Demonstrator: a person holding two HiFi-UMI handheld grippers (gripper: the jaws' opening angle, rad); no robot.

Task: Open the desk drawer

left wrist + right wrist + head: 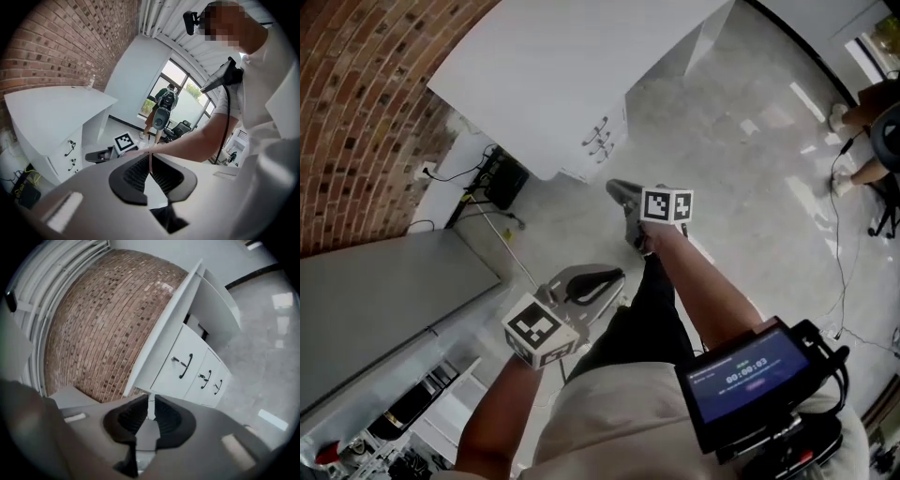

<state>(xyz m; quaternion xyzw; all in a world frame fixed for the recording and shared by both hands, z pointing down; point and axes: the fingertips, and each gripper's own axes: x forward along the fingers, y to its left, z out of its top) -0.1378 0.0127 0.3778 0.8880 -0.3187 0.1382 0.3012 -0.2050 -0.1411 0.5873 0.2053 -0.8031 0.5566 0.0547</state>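
Desk drawers (602, 141): three white fronts with dark handles, stacked under the near end of a white desk (553, 66). The fronts look flush with one another and all seem shut. The right gripper view shows a small key or lock just beside the top handle.

Far left in the head view: brick wall (356, 112), which the desk backs onto. Below it, a grey flat surface (384, 291). A black box with cables (504, 180) sits on the floor between that surface and the desk.

Left gripper (614, 277): held low in front of the person, marker cube toward the camera, well apart from the desk. Its own view shows the pads all but together, only a hairline slit at the tips, nothing between them.

Right gripper (619, 190): held further out on an extended arm, nose pointing toward the drawers, near them but not touching. Pads narrow, a thin slit left between them, nothing gripped. The drawers stand straight ahead beyond the tips, top handle nearest the line of the jaws.

Lower right: a small screen unit (750, 380) at the person's chest, display lit blue. Grey polished floor (741, 122) runs out to the right. At the far right edge, another person's legs (853, 112), partly cut off.
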